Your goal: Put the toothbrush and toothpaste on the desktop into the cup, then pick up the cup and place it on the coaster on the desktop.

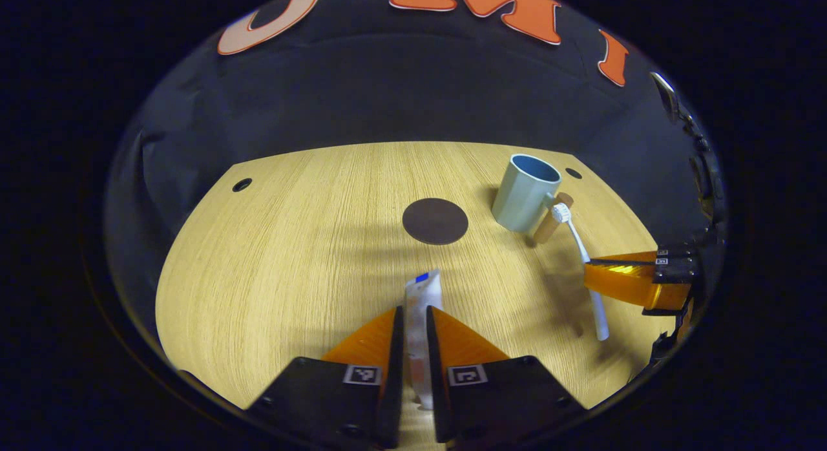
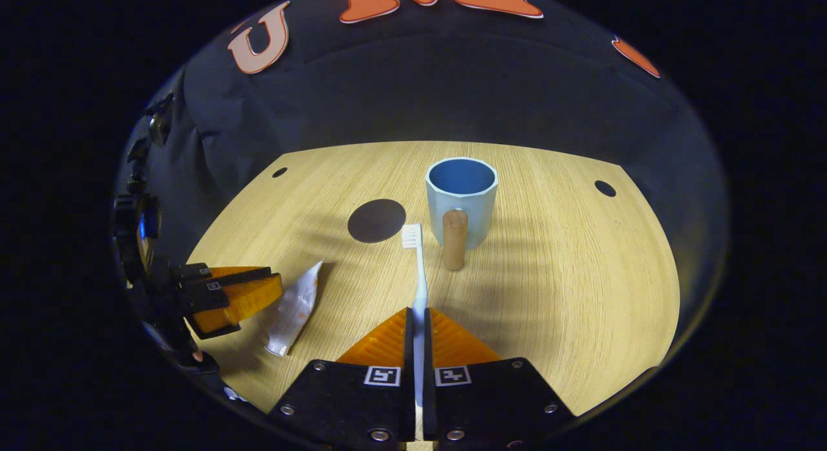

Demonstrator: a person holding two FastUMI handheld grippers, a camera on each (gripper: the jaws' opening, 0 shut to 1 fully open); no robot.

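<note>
My left gripper [image 1: 414, 314] is shut on a white toothpaste tube [image 1: 421, 309] that sticks out forward between its fingers, lifted over the near part of the desktop. My right gripper [image 2: 418, 316] is shut on the handle of a white toothbrush [image 2: 418, 270], bristles pointing toward the cup. The pale blue cup [image 2: 461, 199] with a wooden handle [image 2: 455, 239] stands upright at the far middle of the desk. A dark round coaster [image 2: 376, 220] lies flat just left of it. In the left gripper view the cup [image 1: 524, 191], coaster [image 1: 435, 221], toothbrush [image 1: 585, 263] and right gripper [image 1: 636, 280] appear at the right.
The wooden desktop [image 2: 568, 289] has small dark holes near its far corners [image 2: 605, 188]. The black cloth wall closes off the back and sides. In the right gripper view the left gripper [image 2: 236, 293] holds the tube [image 2: 296, 309] at the left edge.
</note>
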